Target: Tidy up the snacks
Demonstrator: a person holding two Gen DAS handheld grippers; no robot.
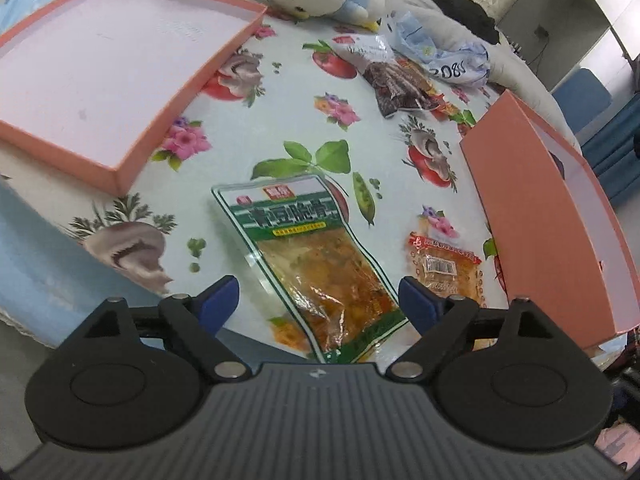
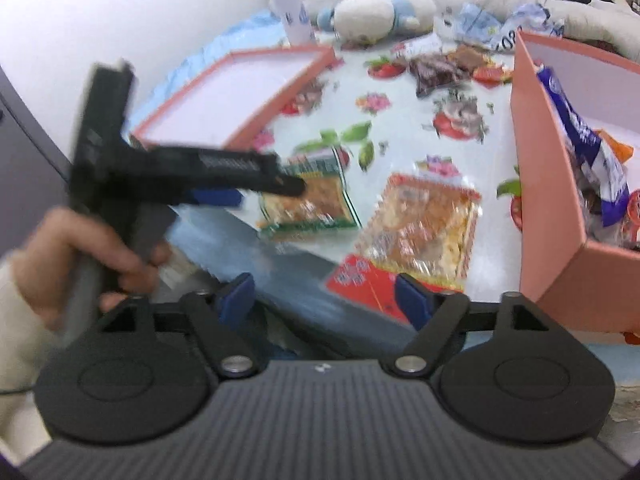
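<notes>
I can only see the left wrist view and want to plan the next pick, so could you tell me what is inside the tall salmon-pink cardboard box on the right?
Observer: The tall salmon-pink cardboard box already holds snacks, with a blue-and-white wrapper leaning on its inner wall.
Operator: Thank you. Is the right gripper holding anything?
Observer: No, the right gripper is open above the red-edged clear snack packet, which lies on the table.
Operator: Does my left gripper show there?
Observer: Yes, the left gripper reaches over the green-bordered snack pouch.
</notes>
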